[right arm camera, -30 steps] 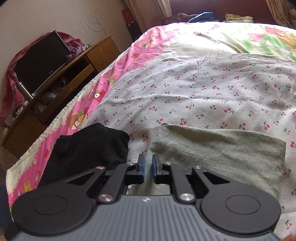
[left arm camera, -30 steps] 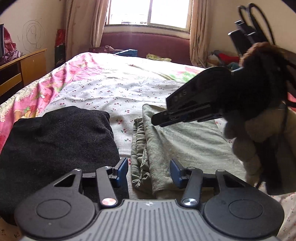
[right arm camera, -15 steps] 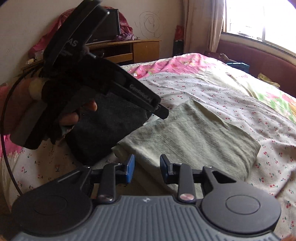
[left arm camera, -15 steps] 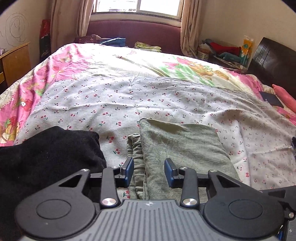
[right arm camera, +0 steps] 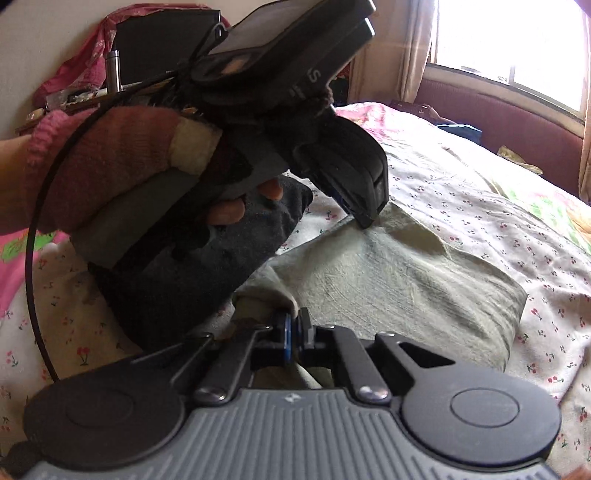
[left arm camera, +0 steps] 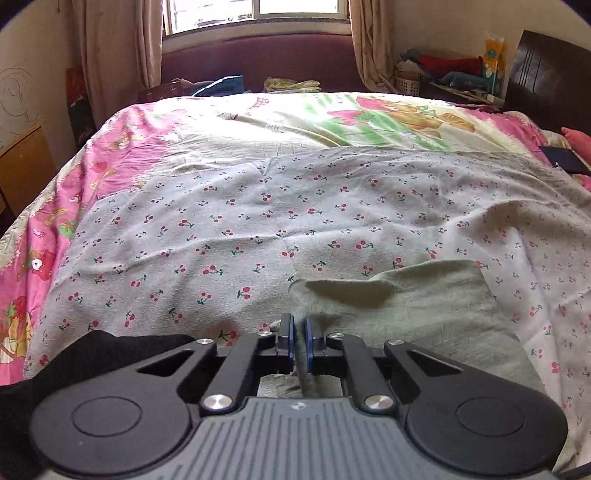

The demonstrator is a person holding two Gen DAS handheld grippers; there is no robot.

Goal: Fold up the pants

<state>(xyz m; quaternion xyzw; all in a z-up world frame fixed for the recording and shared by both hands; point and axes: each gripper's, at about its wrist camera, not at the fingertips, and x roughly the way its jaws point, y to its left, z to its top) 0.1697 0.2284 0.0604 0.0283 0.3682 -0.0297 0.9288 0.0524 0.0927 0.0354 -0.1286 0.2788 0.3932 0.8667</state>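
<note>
Green-grey pants, folded into a thick rectangle, lie on a bed covered by a white sheet printed with small red cherries. In the left wrist view, the left gripper has its two blue-padded fingers pressed together on a bunched edge of the pants at the near left corner of the fold; a strip of the cloth runs back between the fingers toward the camera, and the top layer beside them is lifted into a shallow open flap. A dark black garment lies just left of the gripper on the same sheet. Beyond the cherry sheet, a pink and green cartoon bedspread stretches toward a maroon headboard under a bright window. In the right wrist view, the right gripper is likewise closed, pinching a rumpled edge of the pants at their near corner. Across the fold in this view, the left gripper tilts down with its tips on the far edge of the pants, held by a gloved left hand with a pink sleeve above it. The black garment sits behind that hand, touching the pants.
</note>
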